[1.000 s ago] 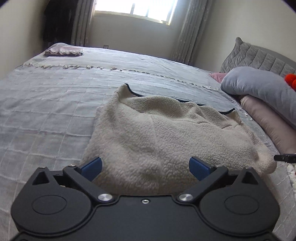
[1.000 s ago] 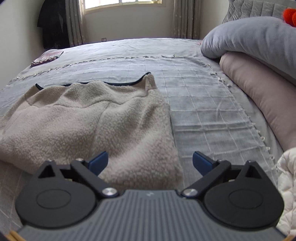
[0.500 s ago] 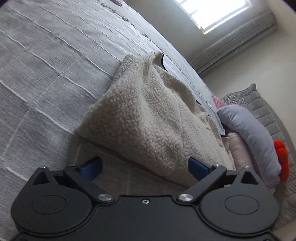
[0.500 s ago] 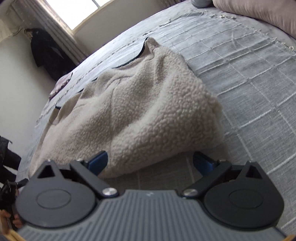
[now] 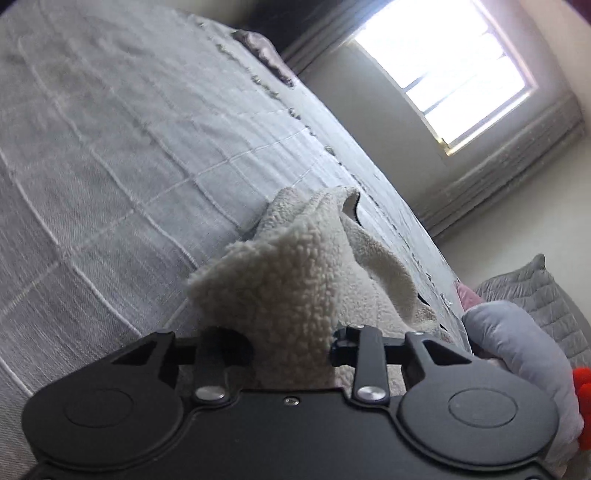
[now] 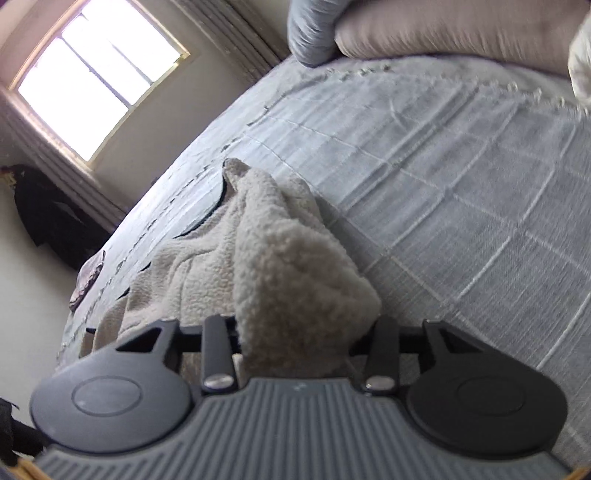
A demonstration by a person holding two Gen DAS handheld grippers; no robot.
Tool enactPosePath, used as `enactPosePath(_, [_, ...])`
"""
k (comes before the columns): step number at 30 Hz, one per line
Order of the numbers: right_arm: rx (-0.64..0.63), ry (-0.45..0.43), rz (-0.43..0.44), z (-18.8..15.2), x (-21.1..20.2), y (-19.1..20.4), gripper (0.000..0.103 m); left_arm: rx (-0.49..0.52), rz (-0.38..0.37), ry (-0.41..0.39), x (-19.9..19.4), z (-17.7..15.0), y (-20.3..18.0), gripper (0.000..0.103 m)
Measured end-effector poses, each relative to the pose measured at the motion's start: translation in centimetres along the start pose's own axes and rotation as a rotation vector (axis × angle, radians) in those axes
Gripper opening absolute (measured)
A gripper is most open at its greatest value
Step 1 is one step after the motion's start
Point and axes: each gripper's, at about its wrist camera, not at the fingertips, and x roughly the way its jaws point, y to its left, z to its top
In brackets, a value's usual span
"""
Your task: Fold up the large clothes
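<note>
A cream fleece garment (image 5: 291, 284) with dark trim lies on the grey bedspread (image 5: 110, 155). My left gripper (image 5: 291, 347) is shut on its near left corner, and the fleece bunches up between the jaws. My right gripper (image 6: 303, 339) is shut on the near right corner of the same fleece garment (image 6: 280, 258), lifted into a peak. The fingertips of both grippers are hidden by the fabric. Both views are tilted.
A grey pillow (image 5: 517, 339) and a quilted grey cushion (image 5: 535, 291) lie at the head of the bed, with a red item (image 5: 581, 387) beside them. A beige pillow (image 6: 443, 29) shows in the right wrist view. A small folded cloth (image 6: 86, 280) lies near the window.
Both grippers went from open above the garment's near edge to shut on its two near corners. Both cameras rolled and the corners now rise off the bed.
</note>
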Motion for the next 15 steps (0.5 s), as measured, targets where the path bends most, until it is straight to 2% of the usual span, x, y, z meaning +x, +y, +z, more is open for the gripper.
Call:
enactPosePath(3, [-0.065,0.008,0.001,0.5,-2.8,1.6,0.037,0.009,-0.006,0.027,-3.3,1.1,-0.5,0.035])
enactPosePath(7, [-0.081,0.086,0.003,-0.1,-6.5,1.9,0.037,0.007,-0.001,0.098,-8.7,2.1,0.4,0.035])
enactPosePath(12, [-0.148,0.183,0.014,-3.6,-10.7,1.0,0.037,0.024,0.011,0.169,-13.8,1.1,3.0,0.035])
enactPosePath(15, [-0.171,0.217,0.013,-5.6,-11.9,0.0,0.039,-0.004,0.005,0.208,-14.7,-0.3,4.9,0.036])
